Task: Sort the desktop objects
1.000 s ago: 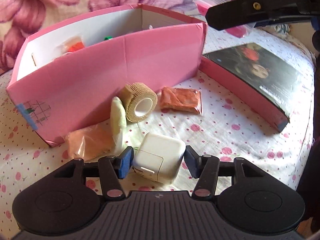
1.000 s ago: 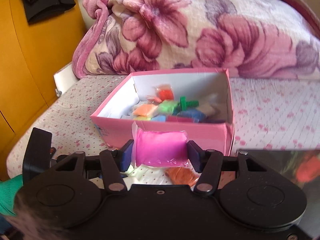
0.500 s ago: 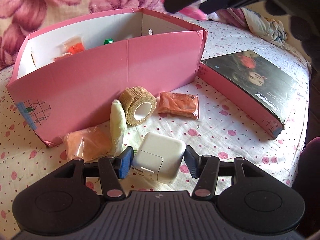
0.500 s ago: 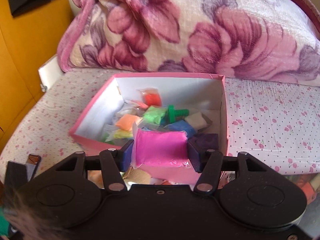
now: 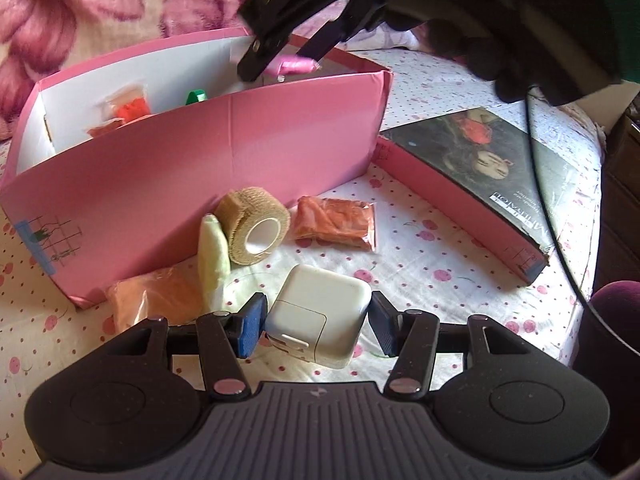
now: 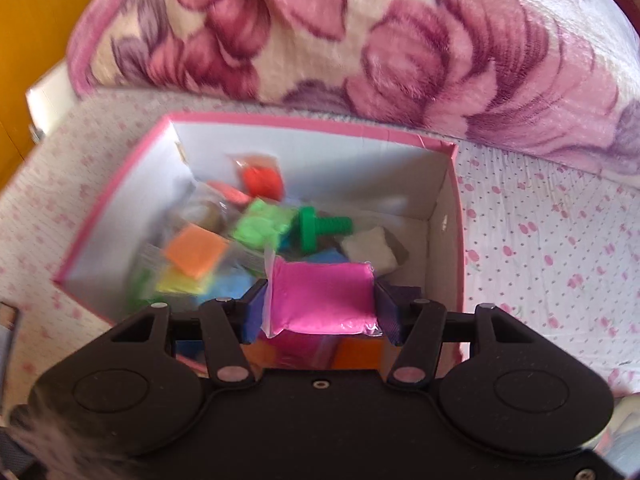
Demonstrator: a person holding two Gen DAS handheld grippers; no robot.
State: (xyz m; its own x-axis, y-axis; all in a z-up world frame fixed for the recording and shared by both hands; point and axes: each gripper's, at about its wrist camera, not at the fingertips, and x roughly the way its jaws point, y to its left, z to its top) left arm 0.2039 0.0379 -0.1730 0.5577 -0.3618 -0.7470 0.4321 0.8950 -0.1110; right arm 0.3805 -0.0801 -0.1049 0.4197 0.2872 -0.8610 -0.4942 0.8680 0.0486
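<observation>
My right gripper [image 6: 320, 310] is shut on a bag of pink clay [image 6: 322, 298] and holds it above the open pink box [image 6: 456, 216], over several coloured clay bags and a green bolt [image 6: 320, 228]. In the left wrist view the right gripper [image 5: 288, 62] hangs over the box [image 5: 224, 164]. My left gripper [image 5: 316, 326] is open, with its fingers on either side of a white charger [image 5: 320, 320] on the bedsheet. A tan bandage roll [image 5: 254, 230], an orange bag [image 5: 336, 220], a pale green bag [image 5: 214, 252] and a peach bag [image 5: 154, 296] lie by the box.
The pink box lid [image 5: 480, 172], with a dark picture on it, lies right of the box. A flowered blanket [image 6: 360, 40] is piled behind the box. The sheet's edge drops away at the right [image 5: 592, 240].
My right gripper has carried the pink clay bag forward from in front of the box to above its inside. The left gripper has stayed around the charger.
</observation>
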